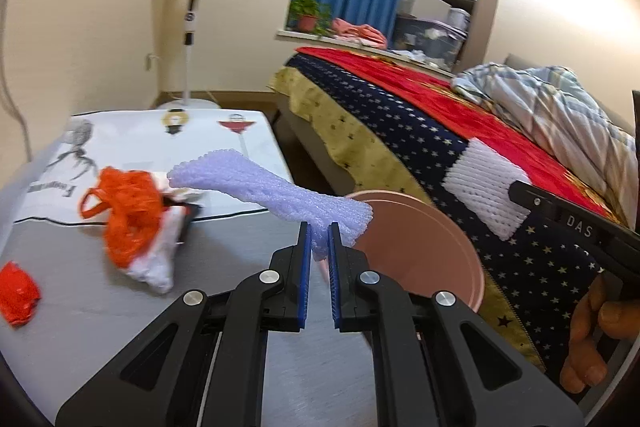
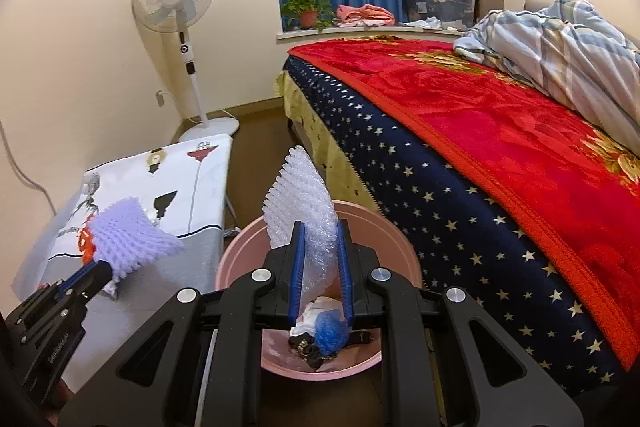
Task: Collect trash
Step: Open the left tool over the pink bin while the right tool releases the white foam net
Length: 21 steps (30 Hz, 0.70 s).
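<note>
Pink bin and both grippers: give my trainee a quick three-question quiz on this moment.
1. True or false: the right gripper holds white foam netting over the pink bin.
2. What does the left gripper grip?
A. orange mesh
B. purple foam netting
C. nothing
3. Fill in: the orange mesh bag lies on the ____.

Key: 1 true; 2 B, purple foam netting; 3 table.
</note>
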Each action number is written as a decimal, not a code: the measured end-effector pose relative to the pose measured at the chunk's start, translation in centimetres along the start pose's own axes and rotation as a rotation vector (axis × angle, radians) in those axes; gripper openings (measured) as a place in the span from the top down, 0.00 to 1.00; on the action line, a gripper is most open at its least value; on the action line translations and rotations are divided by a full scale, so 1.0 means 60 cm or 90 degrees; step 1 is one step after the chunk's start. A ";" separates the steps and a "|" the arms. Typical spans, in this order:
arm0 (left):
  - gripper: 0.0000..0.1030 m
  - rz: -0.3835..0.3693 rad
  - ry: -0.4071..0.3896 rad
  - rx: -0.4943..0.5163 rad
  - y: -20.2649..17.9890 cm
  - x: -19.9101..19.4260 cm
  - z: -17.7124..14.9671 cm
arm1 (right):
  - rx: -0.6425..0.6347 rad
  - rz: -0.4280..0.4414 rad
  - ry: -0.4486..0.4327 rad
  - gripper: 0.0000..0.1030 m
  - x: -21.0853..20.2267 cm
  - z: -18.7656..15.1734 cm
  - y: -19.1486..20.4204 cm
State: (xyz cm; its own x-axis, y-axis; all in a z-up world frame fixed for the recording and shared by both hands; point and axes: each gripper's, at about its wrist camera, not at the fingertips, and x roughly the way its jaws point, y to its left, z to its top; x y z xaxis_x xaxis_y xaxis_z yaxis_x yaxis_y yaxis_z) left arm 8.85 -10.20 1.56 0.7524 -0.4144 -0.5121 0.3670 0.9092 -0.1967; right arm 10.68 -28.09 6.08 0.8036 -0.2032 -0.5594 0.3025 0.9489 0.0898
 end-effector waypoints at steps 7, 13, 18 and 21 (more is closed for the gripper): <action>0.92 -0.057 0.022 0.037 -0.042 0.040 -0.009 | 0.019 -0.024 0.008 0.84 0.011 0.002 -0.023; 0.92 -0.096 0.048 0.051 -0.063 0.072 -0.022 | 0.026 -0.037 0.017 0.84 0.021 0.000 -0.033; 0.92 -0.119 0.062 0.062 -0.081 0.089 -0.029 | 0.031 -0.047 0.024 0.84 0.031 -0.002 -0.039; 0.92 -0.133 0.069 0.064 -0.085 0.096 -0.030 | 0.032 -0.050 0.027 0.84 0.035 -0.003 -0.040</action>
State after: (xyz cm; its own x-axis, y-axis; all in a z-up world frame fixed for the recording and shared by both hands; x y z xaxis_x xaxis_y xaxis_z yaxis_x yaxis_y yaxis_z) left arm 10.34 -17.18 -1.87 0.5935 -0.5819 -0.5560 0.5651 0.7932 -0.2269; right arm 11.56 -30.75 4.52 0.7549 -0.2646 -0.6001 0.3897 0.9169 0.0859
